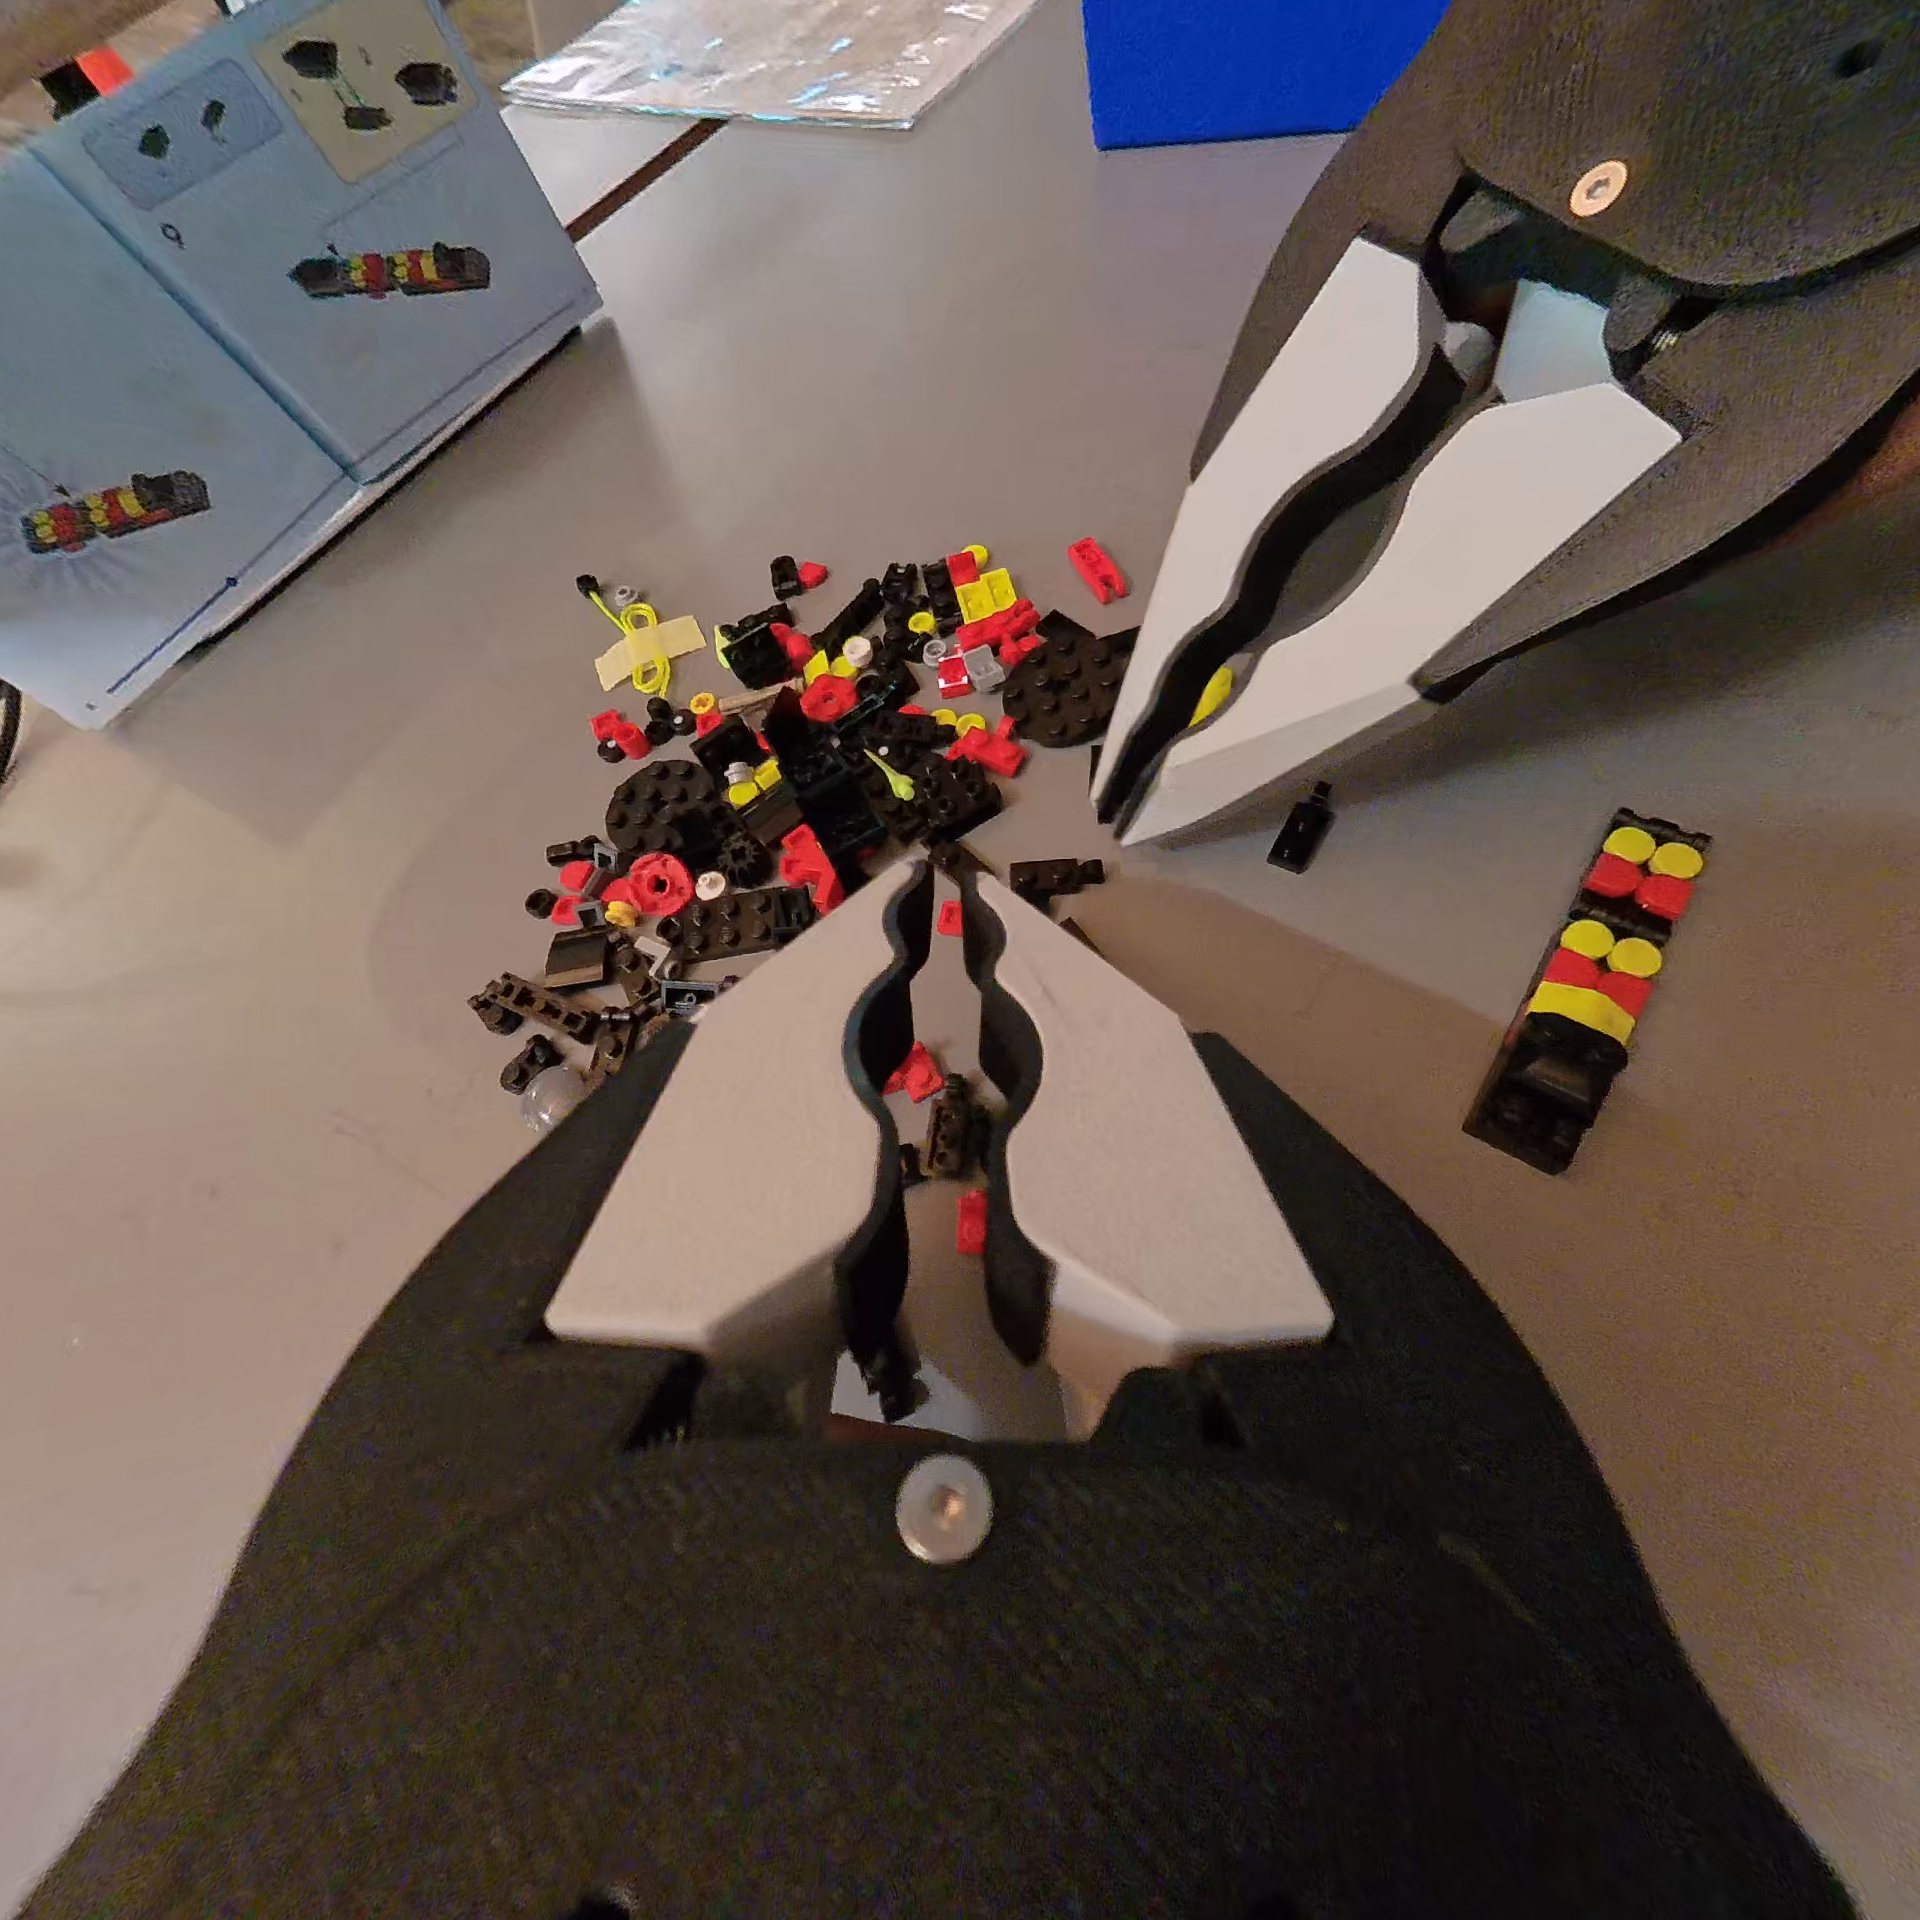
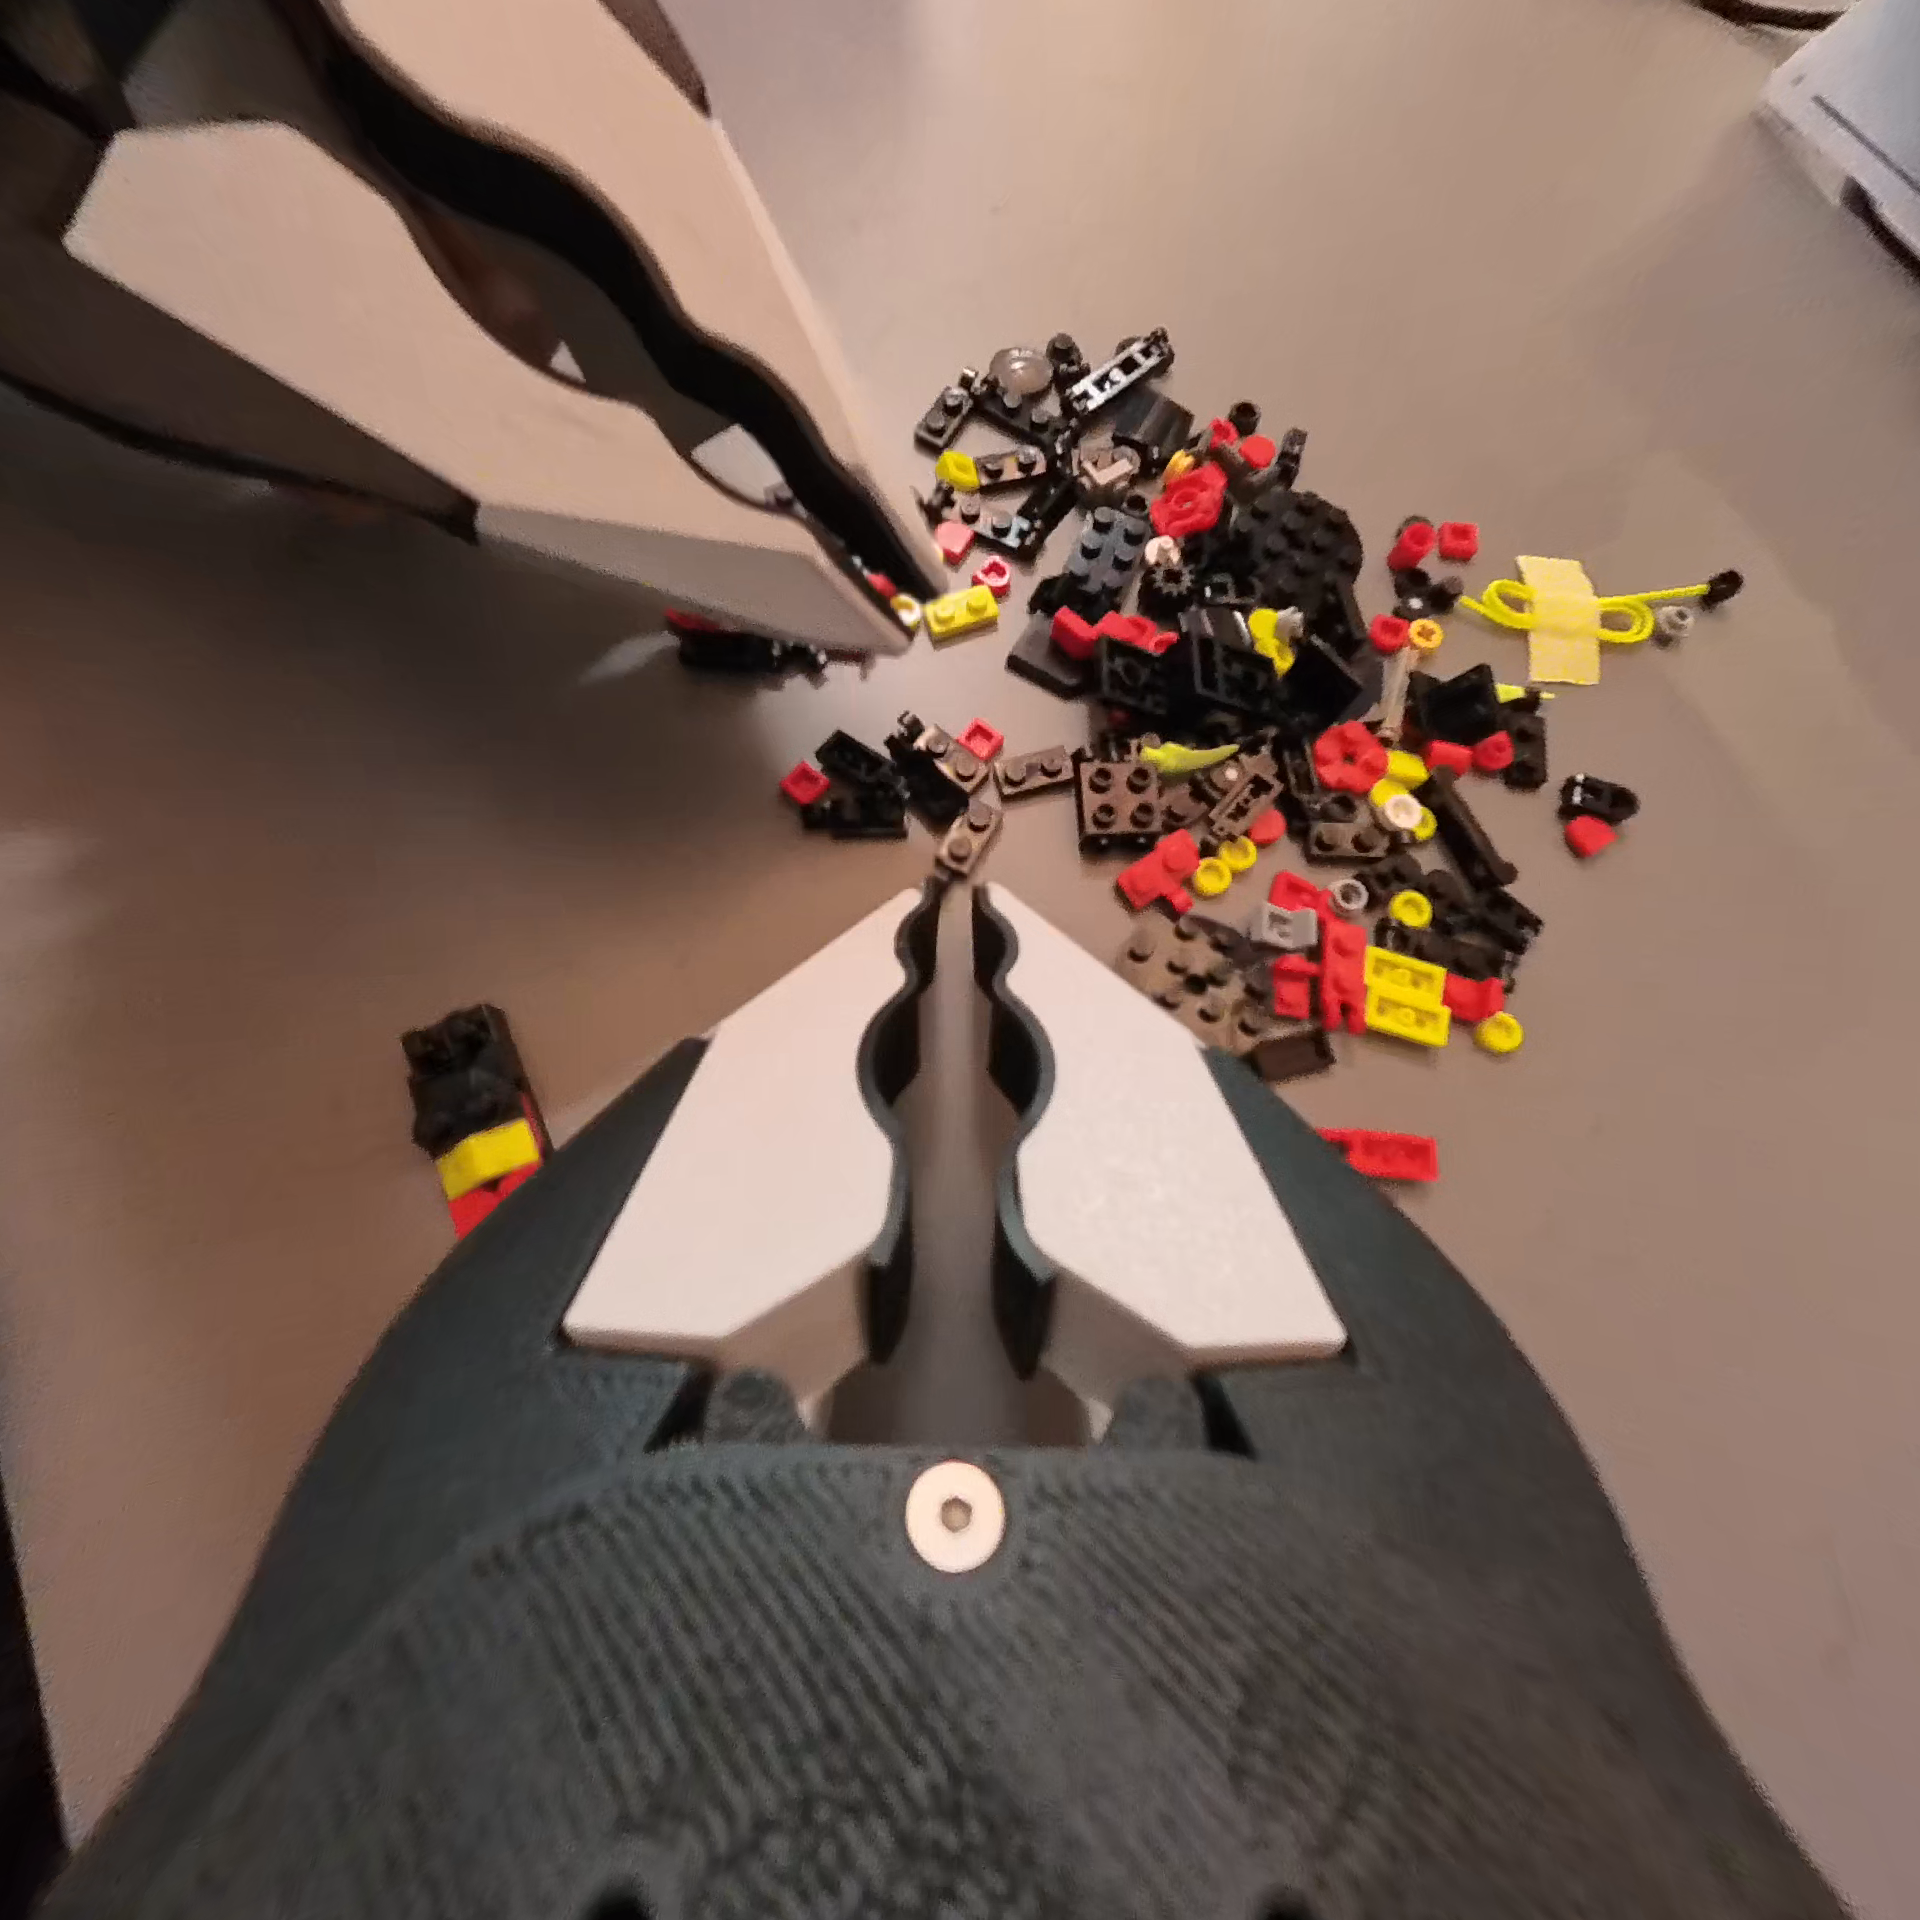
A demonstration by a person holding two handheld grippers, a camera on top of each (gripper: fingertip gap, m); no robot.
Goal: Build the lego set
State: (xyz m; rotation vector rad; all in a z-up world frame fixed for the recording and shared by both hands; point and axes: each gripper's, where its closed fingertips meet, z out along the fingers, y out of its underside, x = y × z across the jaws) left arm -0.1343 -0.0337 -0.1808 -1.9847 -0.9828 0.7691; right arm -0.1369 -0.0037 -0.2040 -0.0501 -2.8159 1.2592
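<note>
**Q:** Grey desk (image 1: 935,343) — what lay on it?

**A:** Loose lego pieces (image 1: 821,769), black, red and yellow, formed a heap at the centre of the left wrist view. A partly built lego strip (image 1: 1600,966), black with red and yellow round tiles, lay apart from the heap at 3 o'clock. An open instruction booklet (image 1: 260,312) stood at 10 o'clock, a clear plastic bag (image 1: 769,52) at 12 o'clock, and a blue box (image 1: 1236,62) at 1 o'clock.

**Q:** How were the fingers set?

**A:** The left gripper (image 1: 945,878) hung over the near edge of the heap, its fingers slightly parted and holding nothing. The right gripper (image 2: 951,894) had its tips narrowly parted at a small black plate (image 2: 971,836); whether they pinched it could not be told. In the right wrist view the heap sat at 2 o'clock.
</note>
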